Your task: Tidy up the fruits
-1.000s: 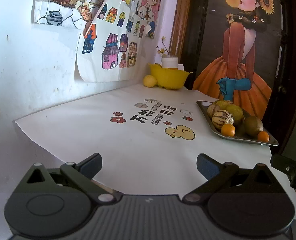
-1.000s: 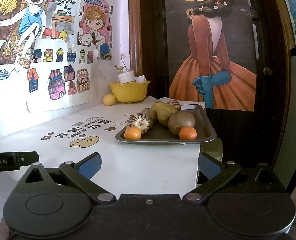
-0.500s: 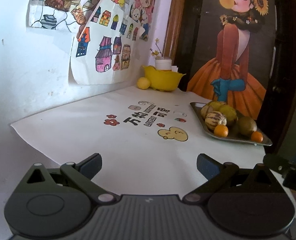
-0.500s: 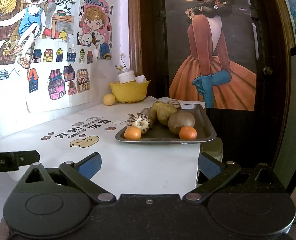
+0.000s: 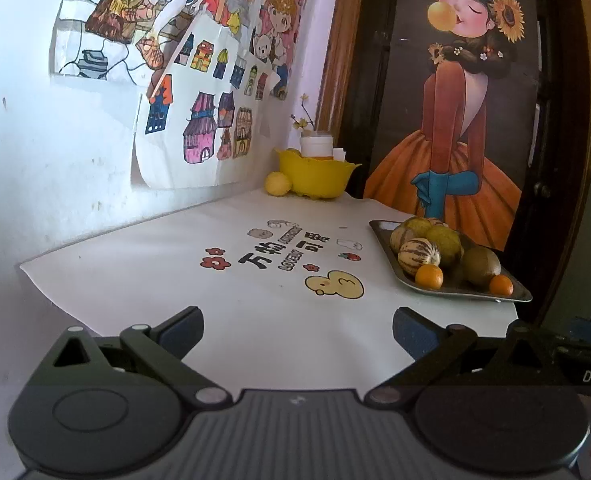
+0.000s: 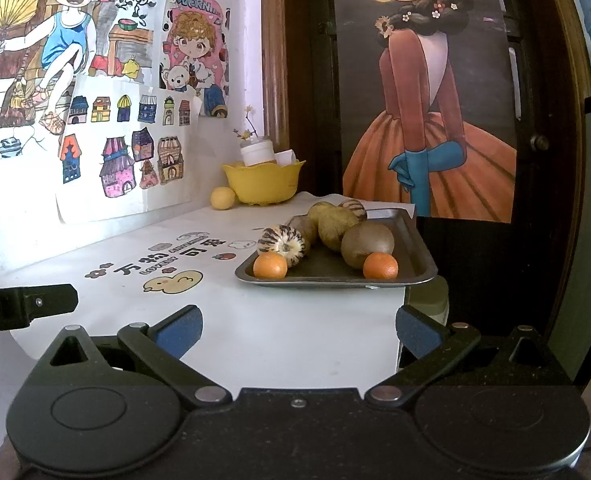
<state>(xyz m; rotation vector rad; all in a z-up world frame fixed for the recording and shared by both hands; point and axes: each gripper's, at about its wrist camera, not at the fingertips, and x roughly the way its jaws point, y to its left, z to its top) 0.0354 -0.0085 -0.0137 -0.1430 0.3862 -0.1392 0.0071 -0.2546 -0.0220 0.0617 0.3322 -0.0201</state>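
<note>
Pulling back from the fruit tray [image 5: 511, 294], the left gripper [image 5: 297, 326] is hovering spread and empty, the right gripper [image 6: 298, 325] likewise gaping near it.

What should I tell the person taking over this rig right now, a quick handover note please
Left gripper: open, empty, over the table's near edge.
Right gripper: open, empty, facing the metal tray.
Tray holds two small oranges, striped melons and green-brown fruits.
Yellow bowl stands at the back by the wall, one yellow fruit beside it.
Done: nothing visibly sorted.
Left: all of the organizing.
</note>
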